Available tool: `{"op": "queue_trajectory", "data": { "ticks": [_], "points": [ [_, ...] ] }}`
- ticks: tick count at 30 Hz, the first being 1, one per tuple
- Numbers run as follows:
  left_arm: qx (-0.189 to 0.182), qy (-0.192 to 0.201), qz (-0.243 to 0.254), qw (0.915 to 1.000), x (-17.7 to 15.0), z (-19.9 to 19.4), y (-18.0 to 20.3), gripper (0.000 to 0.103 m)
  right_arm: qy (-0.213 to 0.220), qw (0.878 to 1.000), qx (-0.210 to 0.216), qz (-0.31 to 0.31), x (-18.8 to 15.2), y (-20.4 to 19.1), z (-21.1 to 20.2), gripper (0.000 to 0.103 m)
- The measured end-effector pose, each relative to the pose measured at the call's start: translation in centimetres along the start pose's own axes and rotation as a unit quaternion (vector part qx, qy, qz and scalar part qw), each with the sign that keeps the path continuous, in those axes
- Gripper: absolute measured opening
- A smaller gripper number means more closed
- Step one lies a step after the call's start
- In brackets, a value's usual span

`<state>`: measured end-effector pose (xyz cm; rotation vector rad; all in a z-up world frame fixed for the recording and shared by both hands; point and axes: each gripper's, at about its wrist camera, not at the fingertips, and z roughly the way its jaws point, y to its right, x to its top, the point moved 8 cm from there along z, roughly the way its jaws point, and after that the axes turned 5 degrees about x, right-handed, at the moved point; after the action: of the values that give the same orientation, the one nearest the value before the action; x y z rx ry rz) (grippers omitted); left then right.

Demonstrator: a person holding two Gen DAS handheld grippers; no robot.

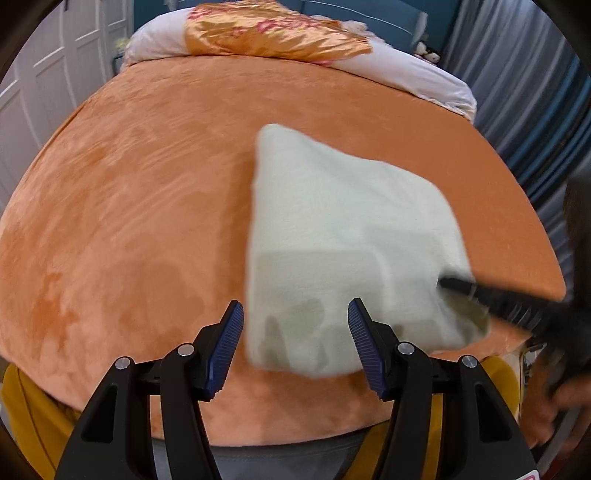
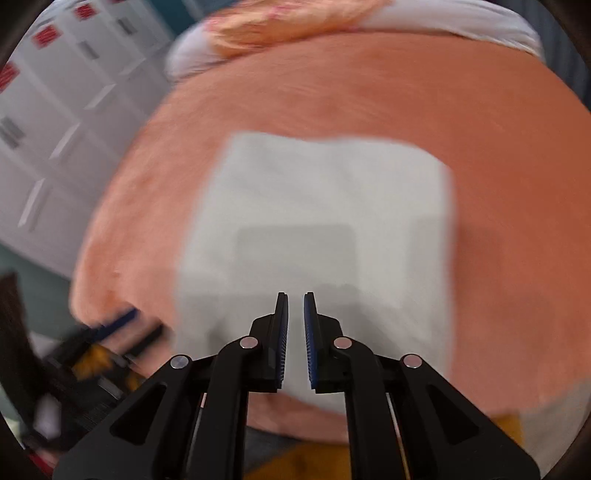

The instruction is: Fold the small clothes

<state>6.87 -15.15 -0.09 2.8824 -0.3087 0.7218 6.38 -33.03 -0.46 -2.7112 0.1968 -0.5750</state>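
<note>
While the white cloth (image 1: 347, 243) lies on the orange bedspread (image 1: 140, 206) near its near edge, the left gripper (image 1: 295, 347) hovers over the cloth's near left corner with fingers spread wide, gripping nothing. From the right, the right gripper (image 1: 458, 284) reaches the cloth's near right corner; its fingers (image 2: 282, 332) stand almost together with a narrow gap, and motion blur hides whether fabric lies between them. Pillows (image 1: 280, 33) rest at the far end.
</note>
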Motion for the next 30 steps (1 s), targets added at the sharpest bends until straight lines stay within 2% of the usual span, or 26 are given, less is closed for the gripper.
{"op": "queue_trajectory", "data": {
  "ticks": [2, 3, 6, 9, 11, 12, 14, 16, 19, 23, 30],
  "points": [
    [0.001, -0.007, 0.016, 0.9998, -0.1, 1.0, 1.6, 0.057, -0.031, 0.999, -0.011, 0.025, -2.0, 2.4, 2.0, 0.004],
    [0.007, -0.012, 0.026, 0.9996, -0.3, 1.8, 2.3, 0.057, -0.041, 0.998, -0.003, 0.038, -2.8, 3.2, 3.1, 0.003],
    [0.047, -0.018, 0.047, 0.9977, -0.4, 3.3, 3.3, 0.057, -0.020, 0.998, 0.016, 0.049, -2.8, 3.3, 2.2, 0.006],
    [0.054, -0.019, 0.044, 0.9974, -0.4, 3.3, 3.7, 0.063, 0.031, 0.998, 0.026, 0.055, -1.8, 3.4, -0.9, 0.026],
    [0.060, -0.021, 0.043, 0.9971, -0.3, 3.4, 3.7, 0.066, 0.070, 0.995, 0.024, 0.069, -1.1, 4.4, -2.9, 0.057],
    [0.065, -0.022, 0.041, 0.9968, -0.3, 3.5, 3.6, 0.068, 0.087, 0.993, 0.016, 0.075, -0.8, 5.1, -3.6, 0.061],
    [0.073, -0.023, 0.038, 0.9964, 0.0, 3.6, 3.6, 0.071, 0.100, 0.991, 0.009, 0.088, -0.5, 6.7, -3.9, 0.063],
    [0.078, -0.024, 0.032, 0.9961, 0.2, 3.7, 3.4, 0.077, 0.080, 0.990, 0.020, 0.111, -0.7, 7.9, -2.5, 0.063],
    [0.077, -0.025, 0.026, 0.9964, 0.8, 3.7, 3.3, 0.080, 0.051, 0.989, 0.042, 0.129, -1.6, 8.0, 0.0, 0.063],
    [0.067, -0.028, 0.005, 0.9973, 1.7, 3.9, 2.8, 0.084, 0.027, 0.989, 0.047, 0.135, -2.0, 7.7, 2.3, 0.070],
    [0.048, -0.037, -0.027, 0.9978, 3.2, 5.9, 2.4, 0.093, 0.019, 0.985, 0.086, 0.149, -1.9, 7.7, 4.0, 0.078]
  ]
}}
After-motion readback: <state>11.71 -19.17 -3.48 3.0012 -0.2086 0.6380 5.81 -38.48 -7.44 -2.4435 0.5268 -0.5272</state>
